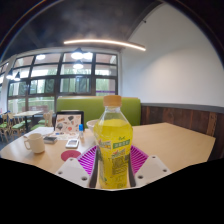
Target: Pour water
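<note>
A bottle of yellow drink [114, 148] with an orange cap and a green-and-white label stands upright between my fingers, raised well above the wooden table [170, 140]. My gripper [113, 162] is shut on the bottle, and both purple pads [89, 158] press against its sides. A white mug [35, 142] stands on the table to the left, beyond the fingers. A pale cup or bowl [92, 126] shows just behind the bottle, partly hidden by it.
A small patterned box [71, 156] lies on the table left of the fingers. An open laptop [67, 122] and papers sit further back. A green bench seat [90, 107] runs behind the table, with windows beyond.
</note>
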A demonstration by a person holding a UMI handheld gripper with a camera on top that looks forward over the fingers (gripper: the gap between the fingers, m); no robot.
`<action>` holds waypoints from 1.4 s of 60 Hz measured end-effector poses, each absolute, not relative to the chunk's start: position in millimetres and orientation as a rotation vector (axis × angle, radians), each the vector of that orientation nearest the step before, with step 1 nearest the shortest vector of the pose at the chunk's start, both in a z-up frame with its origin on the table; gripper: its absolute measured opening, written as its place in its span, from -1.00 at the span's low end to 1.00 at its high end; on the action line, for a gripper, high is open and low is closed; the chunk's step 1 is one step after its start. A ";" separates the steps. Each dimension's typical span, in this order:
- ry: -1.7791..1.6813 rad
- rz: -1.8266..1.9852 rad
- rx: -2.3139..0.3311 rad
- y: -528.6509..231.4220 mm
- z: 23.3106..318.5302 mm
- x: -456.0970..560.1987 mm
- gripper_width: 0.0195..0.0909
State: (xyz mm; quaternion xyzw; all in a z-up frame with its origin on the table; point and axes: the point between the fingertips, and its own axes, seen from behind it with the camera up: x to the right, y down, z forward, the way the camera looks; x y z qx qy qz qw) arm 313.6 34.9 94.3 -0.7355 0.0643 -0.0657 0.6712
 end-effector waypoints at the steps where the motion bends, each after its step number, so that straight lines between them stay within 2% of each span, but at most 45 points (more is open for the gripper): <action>1: 0.141 -0.155 -1.643 36.8 95.1 313.1 -0.32; 5: 0.117 -0.193 -1.618 39.6 94.7 312.6 -0.43; 6: 0.114 -0.195 -1.618 39.8 94.2 311.4 -0.58; 10: 0.122 -0.219 -1.617 40.0 93.8 309.6 -0.75; 16: 0.054 -0.317 -1.657 45.2 99.2 297.0 -0.76; 24: -0.161 -0.582 -1.599 63.5 151.8 255.0 -0.75; 28: -0.372 -0.793 -1.541 76.3 184.9 224.3 -0.76; 31: -0.562 -0.986 -1.482 90.6 197.9 196.4 -0.76; 37: -0.949 -1.326 -1.293 126.9 191.9 135.1 -0.76; 39: -1.102 -1.409 -1.235 127.3 202.3 123.3 -0.76; 44: -1.360 -1.613 -1.073 160.6 173.4 95.3 -0.75; 45: -1.423 -1.652 -1.044 147.1 180.0 93.7 -0.75; 49: -1.544 -1.795 -0.906 167.0 179.2 91.9 -0.74; 53: -1.645 -1.853 -0.820 153.8 180.2 84.2 -0.75; 54: -1.656 -1.845 -0.817 173.9 176.1 87.3 -0.75; 71: -1.668 -1.842 -0.817 170.9 172.0 94.9 -0.75; 78: -1.431 -1.704 -0.871 162.5 203.1 88.5 -0.75; 84: -0.995 -1.426 -1.011 154.9 256.2 106.2 -0.75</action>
